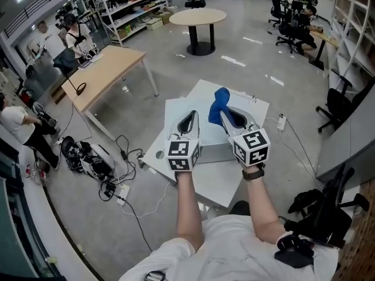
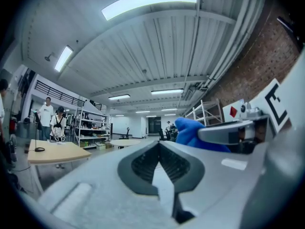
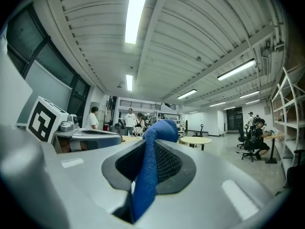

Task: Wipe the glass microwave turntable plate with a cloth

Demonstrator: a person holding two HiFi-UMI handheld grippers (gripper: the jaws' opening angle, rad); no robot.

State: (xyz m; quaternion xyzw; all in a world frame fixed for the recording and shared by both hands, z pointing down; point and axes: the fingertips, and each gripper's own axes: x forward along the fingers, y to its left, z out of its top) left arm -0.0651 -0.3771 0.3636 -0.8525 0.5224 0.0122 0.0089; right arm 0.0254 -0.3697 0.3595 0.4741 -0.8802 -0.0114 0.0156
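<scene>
Right gripper [image 1: 230, 117] is clamping the blue cloth [image 3: 151, 144]: its jaws are pressing on a bunched strip that is running up between the pads and poking out past the tips in a rounded fold. Left gripper [image 2: 159, 144] is riding just beside it, level with it, jaws drawn together with nothing between them.

I am searching for the glass turntable plate and not finding it in any view (clear glass on a white top may simply be vanishing). Both gripper views are looking out across the room and up at the ceiling lights, so neither is showing me the table at all. The head view is showing the white table [image 1: 214, 183] directly beneath both grippers, with a paler raised slab towards its left edge, half covered by the jaws; what that slab is I cannot tell.

My judgement is that wiping is not yet under way. The relation I am weighing is vertical: the cloth is pointing forward and away from me, towards the far edge of the table, while any plate must be lying below the jaws. The coming move is therefore calling for the right gripper to tip nose-down so the fold meets the surface, with the free left one nearest for steadying the glass, which will likely be slippery.
</scene>
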